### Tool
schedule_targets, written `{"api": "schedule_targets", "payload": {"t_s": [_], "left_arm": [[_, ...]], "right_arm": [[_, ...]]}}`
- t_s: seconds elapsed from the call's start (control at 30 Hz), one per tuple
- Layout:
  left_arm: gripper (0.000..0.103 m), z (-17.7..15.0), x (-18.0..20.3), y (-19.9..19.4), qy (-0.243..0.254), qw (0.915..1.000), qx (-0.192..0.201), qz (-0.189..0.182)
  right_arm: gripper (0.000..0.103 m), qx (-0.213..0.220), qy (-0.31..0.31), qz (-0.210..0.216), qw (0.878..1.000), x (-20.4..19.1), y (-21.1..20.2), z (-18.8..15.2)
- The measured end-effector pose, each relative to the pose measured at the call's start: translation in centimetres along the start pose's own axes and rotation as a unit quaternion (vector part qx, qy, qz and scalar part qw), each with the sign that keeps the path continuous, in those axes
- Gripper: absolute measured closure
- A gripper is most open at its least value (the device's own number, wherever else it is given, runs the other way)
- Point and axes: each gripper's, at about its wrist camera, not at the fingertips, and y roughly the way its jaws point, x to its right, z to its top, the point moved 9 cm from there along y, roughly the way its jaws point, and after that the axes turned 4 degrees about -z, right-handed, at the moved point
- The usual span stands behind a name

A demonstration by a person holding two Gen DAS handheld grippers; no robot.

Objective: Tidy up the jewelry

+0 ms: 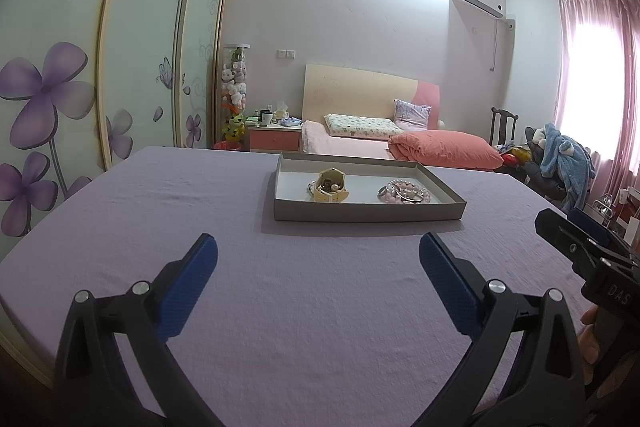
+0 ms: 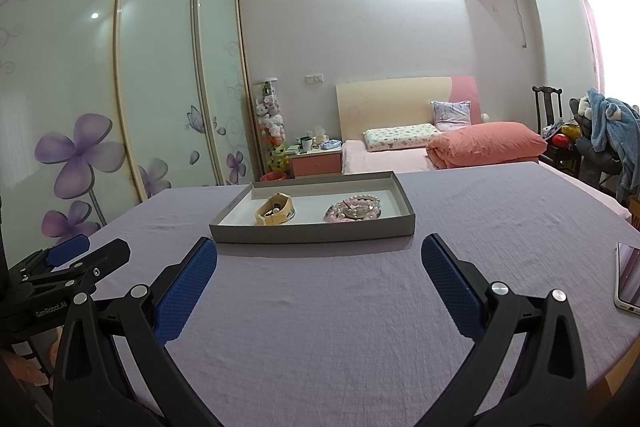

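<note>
A shallow grey tray (image 1: 360,213) (image 2: 312,233) lies on the lilac-covered table. In it, at the left, a cream yellow watch (image 1: 330,186) (image 2: 275,213) lies coiled with small pieces inside its strap. At the right lies a pile of pink bead bracelets (image 1: 404,191) (image 2: 354,207). My left gripper (image 1: 318,251) is open and empty, hovering above the cloth short of the tray. My right gripper (image 2: 319,251) is open and empty, also short of the tray. Each gripper shows at the edge of the other's view.
A phone (image 2: 628,277) lies on the table at the far right. Beyond the table stand a bed with a coral duvet (image 1: 444,147), a nightstand (image 1: 274,135) and sliding wardrobe doors (image 1: 80,67) along the left. A chair piled with clothes (image 1: 560,159) is at the right.
</note>
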Motion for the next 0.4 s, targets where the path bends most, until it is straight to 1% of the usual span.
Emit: {"api": "schedule_targets", "payload": {"t_s": [0.17, 0.4], "left_arm": [[0.004, 0.09, 0.17, -0.26, 0.005, 1.0, 0.005, 0.003], [0.004, 0.07, 0.03, -0.46, -0.003, 1.0, 0.002, 0.001]], "right_arm": [[0.002, 0.0, 0.0, 0.0, 1.0, -0.03, 0.01, -0.01], [0.002, 0.001, 0.0, 0.0, 1.0, 0.1, -0.11, 0.12]]}}
